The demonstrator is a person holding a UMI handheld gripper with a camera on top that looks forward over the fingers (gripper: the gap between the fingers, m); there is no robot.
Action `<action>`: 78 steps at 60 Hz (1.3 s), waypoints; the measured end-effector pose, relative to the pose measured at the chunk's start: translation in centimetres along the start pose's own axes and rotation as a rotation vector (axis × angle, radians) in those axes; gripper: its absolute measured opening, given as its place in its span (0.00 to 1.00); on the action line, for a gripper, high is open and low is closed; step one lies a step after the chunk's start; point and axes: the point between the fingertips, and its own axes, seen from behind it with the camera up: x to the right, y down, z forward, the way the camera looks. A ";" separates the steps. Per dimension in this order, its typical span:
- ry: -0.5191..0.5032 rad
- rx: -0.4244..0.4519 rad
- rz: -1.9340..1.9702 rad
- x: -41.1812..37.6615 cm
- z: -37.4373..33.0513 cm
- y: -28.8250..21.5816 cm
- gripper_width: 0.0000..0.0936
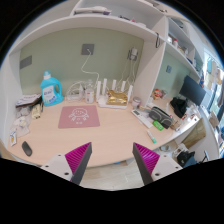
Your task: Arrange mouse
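Observation:
A small dark mouse (pixel 27 149) lies on the beige desk (pixel 110 135), left of my fingers near the front edge. A pink mouse mat (pixel 78 117) lies flat on the desk, beyond the fingers. My gripper (pixel 113 162) is open and empty, held above the desk's front edge, with its two magenta pads (pixel 79 159) wide apart. Nothing stands between them.
A blue detergent bottle (pixel 51 90) stands at the back left by the wall. A white router (pixel 118 96) with antennas sits at the back. A monitor (pixel 192 92) and clutter fill the right side. Shelves (pixel 180 45) hang above right.

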 end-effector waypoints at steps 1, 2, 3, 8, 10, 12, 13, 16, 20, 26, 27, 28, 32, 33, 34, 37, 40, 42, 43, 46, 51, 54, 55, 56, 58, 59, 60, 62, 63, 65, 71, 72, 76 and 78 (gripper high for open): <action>0.004 -0.001 -0.001 0.1 0.0 0.1 0.91; 0.010 -0.004 -0.001 0.2 0.0 0.3 0.91; 0.015 -0.006 -0.002 0.3 -0.1 0.5 0.91; 0.035 -0.018 -0.005 0.1 -0.4 2.1 0.91; 0.042 -0.026 -0.007 -0.3 -0.5 2.9 0.91; 0.048 -0.030 -0.009 -0.8 -0.7 3.9 0.91; 0.050 -0.035 -0.011 -1.1 -0.8 4.4 0.91; 0.054 -0.045 -0.017 -2.3 -1.2 6.1 0.91; 0.050 -0.060 -0.023 -4.8 -1.7 8.7 0.91; -0.011 -0.093 -0.024 -11.3 -2.8 12.4 0.91; -0.027 -0.096 -0.024 -12.6 -2.9 13.0 0.91; -0.042 -0.099 -0.025 -14.0 -3.0 13.5 0.91; -0.112 -0.105 -0.038 -19.7 -3.4 15.3 0.91; -0.129 -0.104 -0.043 -21.1 -3.4 15.6 0.90; -0.146 -0.102 -0.049 -22.5 -3.4 15.8 0.90; -0.194 -0.096 -0.069 -26.5 -3.5 16.4 0.90; -0.236 -0.077 -0.086 -30.2 -3.3 16.2 0.91; -0.259 -0.061 -0.095 -32.4 -3.0 15.9 0.91; -0.269 -0.056 -0.100 -33.4 -2.8 15.8 0.90; -0.295 -0.045 -0.112 -36.2 -2.1 15.4 0.91; -0.323 -0.024 -0.120 -40.0 -0.5 14.4 0.90; -0.332 -0.013 -0.128 -41.8 0.6 13.8 0.90; -0.333 -0.007 -0.131 -42.3 1.0 13.6 0.91; -0.333 -0.003 -0.137 -42.8 1.5 13.4 0.90; -0.330 0.002 -0.149 -43.7 2.3 13.3 0.90; -0.331 0.000 -0.157 -44.2 2.8 13.4 0.90; -0.335 -0.003 -0.165 -44.5 3.2 13.4 0.90; -0.333 -0.008 -0.173 -45.2 4.0 13.4 0.90; -0.330 -0.007 -0.174 -45.4 4.3 13.3 0.91; -0.323 -0.006 -0.177 -45.8 5.0 13.1 0.90; -0.325 0.002 -0.178 -46.5 6.4 12.2 0.90; -0.324 0.006 -0.177 -46.6 6.6 12.0 0.90; -0.313 0.011 -0.175 -46.5 7.4 11.3 0.90; -0.308 0.015 -0.171 -46.4 7.9 11.0 0.89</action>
